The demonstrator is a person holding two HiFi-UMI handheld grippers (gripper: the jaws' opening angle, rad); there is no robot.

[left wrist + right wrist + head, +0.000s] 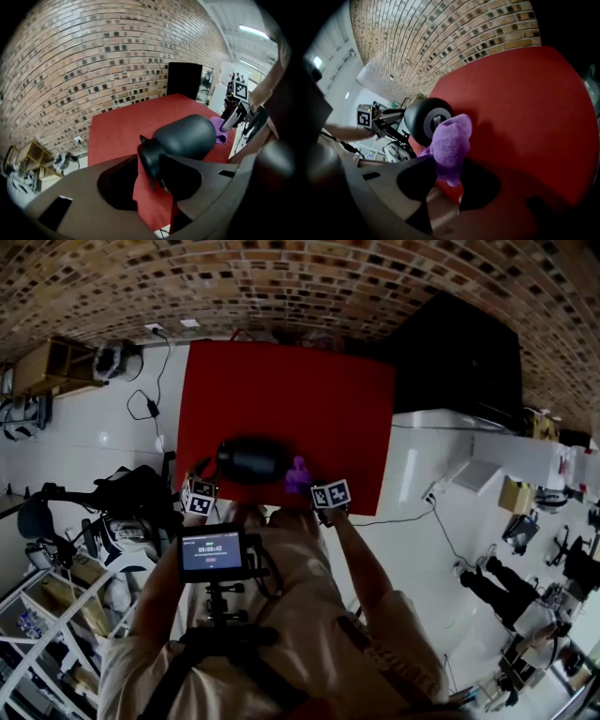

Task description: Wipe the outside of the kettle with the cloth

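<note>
Red mat [328, 399]: rounded matte kettle [251, 458], fuzzy cloth [298, 474]

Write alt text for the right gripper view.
The right gripper holds a bunched purple cloth between its jaws, close to the round base of a black kettle lying on its side on a red table cover. The left gripper, with its marker cube, is at the kettle's far side; a brick wall rises behind.
</note>
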